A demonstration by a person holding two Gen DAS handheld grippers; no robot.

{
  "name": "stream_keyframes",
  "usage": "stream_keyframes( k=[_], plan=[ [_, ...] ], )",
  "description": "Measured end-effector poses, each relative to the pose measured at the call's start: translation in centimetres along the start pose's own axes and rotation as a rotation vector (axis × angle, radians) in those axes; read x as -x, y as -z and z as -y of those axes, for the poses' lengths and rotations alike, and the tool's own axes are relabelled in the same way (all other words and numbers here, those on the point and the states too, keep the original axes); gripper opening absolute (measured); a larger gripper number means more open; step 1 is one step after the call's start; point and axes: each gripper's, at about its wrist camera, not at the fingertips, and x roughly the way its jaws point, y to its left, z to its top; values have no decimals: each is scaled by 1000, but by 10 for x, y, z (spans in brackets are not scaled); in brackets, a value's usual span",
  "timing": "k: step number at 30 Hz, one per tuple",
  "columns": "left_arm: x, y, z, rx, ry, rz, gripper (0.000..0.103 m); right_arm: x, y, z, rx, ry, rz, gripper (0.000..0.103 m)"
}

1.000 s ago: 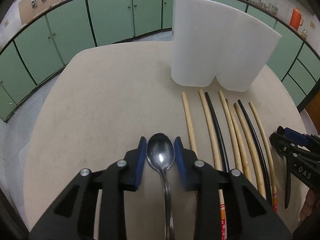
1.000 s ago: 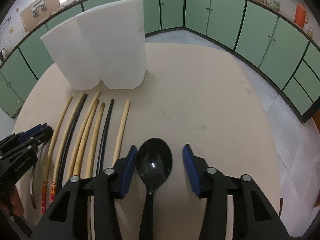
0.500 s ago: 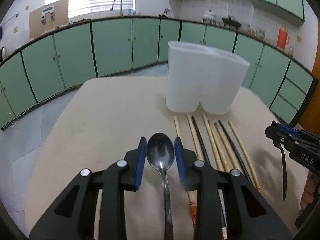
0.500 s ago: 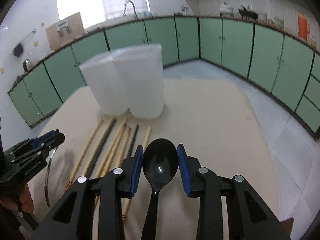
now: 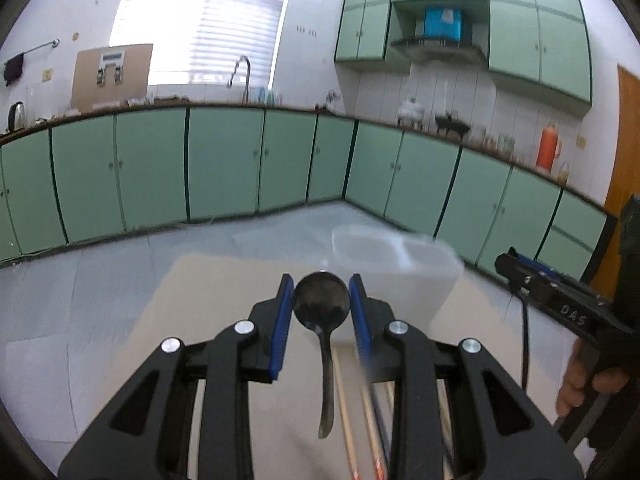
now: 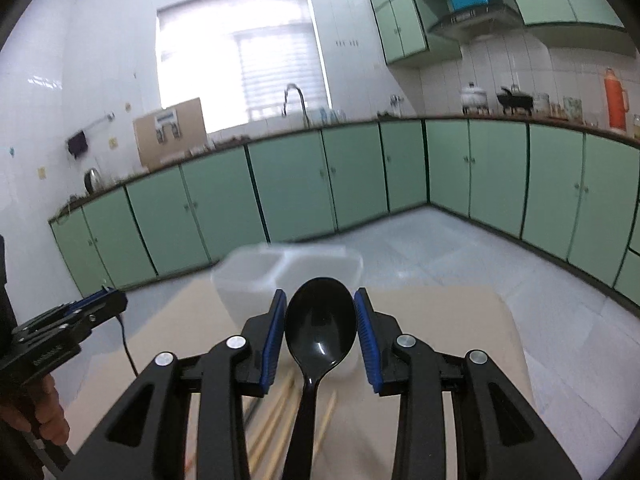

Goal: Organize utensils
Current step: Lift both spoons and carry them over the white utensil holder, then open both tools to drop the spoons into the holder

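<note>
My left gripper (image 5: 321, 300) is shut on a metal spoon (image 5: 321, 304), bowl between the blue pads, handle hanging down. My right gripper (image 6: 320, 312) is shut on a black plastic spoon (image 6: 320, 320), held the same way. Both are lifted above the table. The white two-compartment holder (image 5: 394, 264) stands just ahead and to the right of the left gripper; in the right wrist view the holder (image 6: 256, 276) stands straight ahead behind the spoon. Several chopsticks (image 5: 346, 412) lie on the beige table below; they also show in the right wrist view (image 6: 276, 412).
The right gripper shows at the right edge of the left wrist view (image 5: 560, 300), and the left gripper at the left edge of the right wrist view (image 6: 64, 328). The beige table (image 6: 448, 316) ends just past the holder. Green cabinets (image 5: 224, 168) line the walls.
Both grippers rose and tilted up with their spoons; the view now looks level across the kitchen. The holder now sits low and closer. The right gripper closed on the black spoon.
</note>
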Motion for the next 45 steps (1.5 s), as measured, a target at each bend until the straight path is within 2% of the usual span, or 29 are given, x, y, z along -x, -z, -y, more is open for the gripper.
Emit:
stream_keyframes(
  k=[8, 11, 14, 18, 24, 30, 35, 39, 41, 43, 45],
  plan=[
    [-21, -85, 24, 0, 60, 165, 27, -41, -60, 3, 26, 6, 170, 34],
    [-39, -109, 38, -2, 88, 200, 27, -60, -73, 5, 32, 20, 197, 34],
    [-58, -116, 50, -9, 99, 205, 27, -80, -77, 8, 42, 42, 204, 34],
    [-92, -105, 60, -27, 105, 157, 27, -104, -68, 12, 59, 71, 185, 34],
    [-124, -81, 56, -38, 99, 80, 27, -114, -40, 13, 61, 64, 150, 34],
    [-135, -63, 42, -45, 99, 14, 28, -111, -23, 16, 36, 32, 103, 35],
    [-132, -55, 29, -33, 81, 1, 32, -102, -14, 15, 41, 34, 80, 37],
    [-121, -50, 24, -30, 71, 3, 37, -92, -12, 16, 27, 33, 69, 45],
    [-114, -49, 23, -35, 61, 8, 46, -81, -11, 18, 19, 40, 65, 48],
    [-103, -47, 22, -36, 53, 14, 49, -69, -9, 20, 1, 52, 54, 61],
    [-88, -42, 20, -41, 42, 21, 58, -54, -5, 22, -16, 69, 41, 72]
  ],
)
